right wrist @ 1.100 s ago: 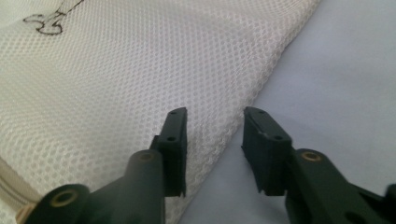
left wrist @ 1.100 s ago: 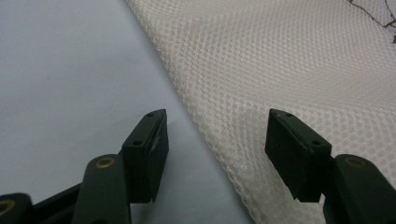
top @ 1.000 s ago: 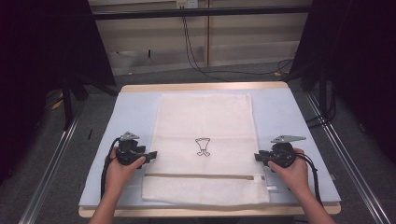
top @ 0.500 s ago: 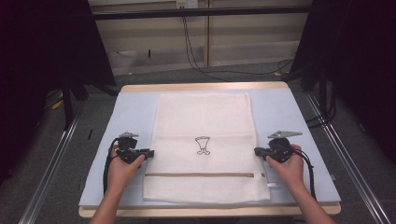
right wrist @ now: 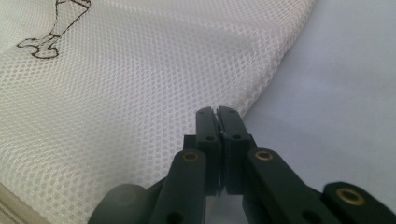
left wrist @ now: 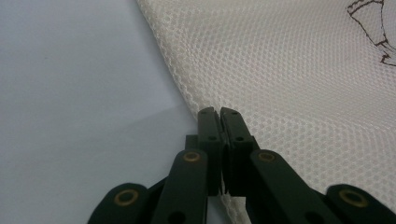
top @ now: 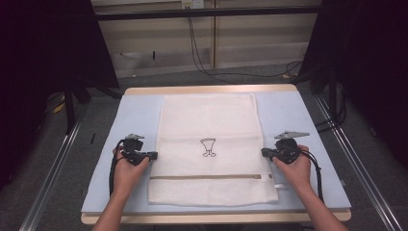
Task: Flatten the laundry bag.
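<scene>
A white mesh laundry bag (top: pixel 209 149) is lying flat along the middle of the bench (top: pixel 284 115), its zipper band running across near the person's edge and a small dark line drawing (top: pixel 208 147) sitting at its centre. The left gripper (top: pixel 153 155) is being held at the bag's nine o'clock edge, and the right gripper (top: pixel 263 152) at its three o'clock edge — the two are facing each other across the cloth.

In the left gripper view the black jaws are pressed together, and the mesh hem (left wrist: pixel 189 95) is being pinched between them; the bag is spreading away toward one and two o'clock, with pale blue bench cover (left wrist: pixel 70 93) lying at nine o'clock. The left jaws have just been closing onto that hem.

In the right gripper view the jaws are likewise drawn tight, with the bag's edge (right wrist: pixel 268 88) caught between their tips — the mesh is stretching off toward ten o'clock, where part of the drawing is seen, and blue cover is lying at three o'clock. A shallow fold is being raised in the cloth just ahead of the right gripper.
</scene>
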Action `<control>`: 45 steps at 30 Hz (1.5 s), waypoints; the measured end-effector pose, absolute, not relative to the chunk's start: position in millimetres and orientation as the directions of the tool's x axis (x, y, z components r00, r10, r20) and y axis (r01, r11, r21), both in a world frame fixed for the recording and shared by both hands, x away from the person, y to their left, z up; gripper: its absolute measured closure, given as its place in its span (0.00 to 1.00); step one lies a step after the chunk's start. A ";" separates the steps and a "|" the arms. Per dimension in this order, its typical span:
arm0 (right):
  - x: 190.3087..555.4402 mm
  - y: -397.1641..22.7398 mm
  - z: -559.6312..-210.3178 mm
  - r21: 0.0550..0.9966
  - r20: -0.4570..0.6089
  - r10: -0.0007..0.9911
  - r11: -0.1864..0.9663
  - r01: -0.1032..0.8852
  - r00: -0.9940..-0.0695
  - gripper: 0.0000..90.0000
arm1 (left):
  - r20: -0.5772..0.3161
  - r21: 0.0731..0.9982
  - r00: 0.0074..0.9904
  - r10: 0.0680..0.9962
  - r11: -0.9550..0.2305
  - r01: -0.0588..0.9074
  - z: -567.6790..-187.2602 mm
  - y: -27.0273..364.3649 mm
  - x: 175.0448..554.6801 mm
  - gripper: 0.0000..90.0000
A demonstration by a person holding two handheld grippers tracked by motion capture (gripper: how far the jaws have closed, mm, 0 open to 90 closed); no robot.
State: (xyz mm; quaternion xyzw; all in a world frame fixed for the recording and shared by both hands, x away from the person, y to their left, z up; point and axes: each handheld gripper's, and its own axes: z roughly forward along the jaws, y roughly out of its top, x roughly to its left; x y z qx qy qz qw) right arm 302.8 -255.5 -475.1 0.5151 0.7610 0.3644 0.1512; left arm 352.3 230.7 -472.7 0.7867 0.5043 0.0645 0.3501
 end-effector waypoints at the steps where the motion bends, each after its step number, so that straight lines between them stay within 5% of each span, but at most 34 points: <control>1: 303.0 -255.4 -474.8 0.712 0.147 0.894 0.201 0.673 -0.423 0.98 | -0.243 0.611 0.488 0.838 -0.258 0.748 -472.1 232.5 352.3 0.98; 20: 306.2 -247.1 -476.2 0.719 0.145 0.878 0.223 0.659 -0.456 0.94 | -0.275 0.624 0.449 0.850 -0.198 0.756 -468.9 244.9 350.4 0.96; 25: 301.8 -249.6 -472.9 0.734 0.158 0.881 0.197 0.650 -0.446 0.79 | -0.301 0.660 0.441 0.846 -0.149 0.737 -462.3 244.5 351.0 0.83; 45: 290.3 -250.8 -460.6 0.776 0.147 0.843 0.226 0.589 -0.517 0.51 | -0.371 0.657 0.510 0.776 -0.168 0.735 -442.2 213.8 341.7 0.44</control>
